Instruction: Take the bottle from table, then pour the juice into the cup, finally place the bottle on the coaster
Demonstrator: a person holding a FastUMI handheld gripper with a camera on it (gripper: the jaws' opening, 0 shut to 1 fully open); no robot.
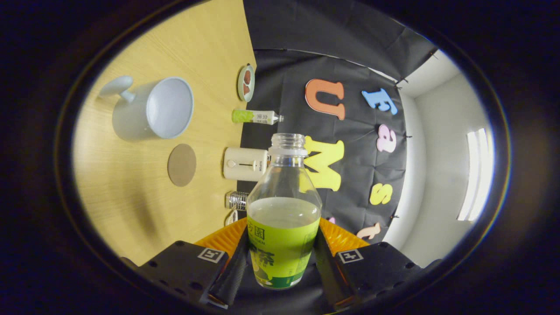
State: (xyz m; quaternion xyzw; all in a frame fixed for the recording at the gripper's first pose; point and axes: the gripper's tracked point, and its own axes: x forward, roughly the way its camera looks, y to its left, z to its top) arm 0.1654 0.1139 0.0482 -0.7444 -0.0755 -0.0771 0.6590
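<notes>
Gripper view shows the hand-held gripper [282,258] clamped on the uncapped bottle [283,210], tilted sideways for pouring; next, its mouth must reach over the cup [153,108].

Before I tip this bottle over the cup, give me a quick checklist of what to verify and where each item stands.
1. Grip: claw shut on the bottle, both fingers on its label. Ok.
2. Cap: bottle mouth open, no cap on. Ok.
3. Juice: liquid fills the bottle to just above the label. Ok.
4. Cup: mouth open, inside looks empty, standing on the table. Ok.
5. Position: bottle mouth is well short of the cup. Not ok.
6. Coaster: bare, lying between the cup and the toaster. Ok.
</notes>
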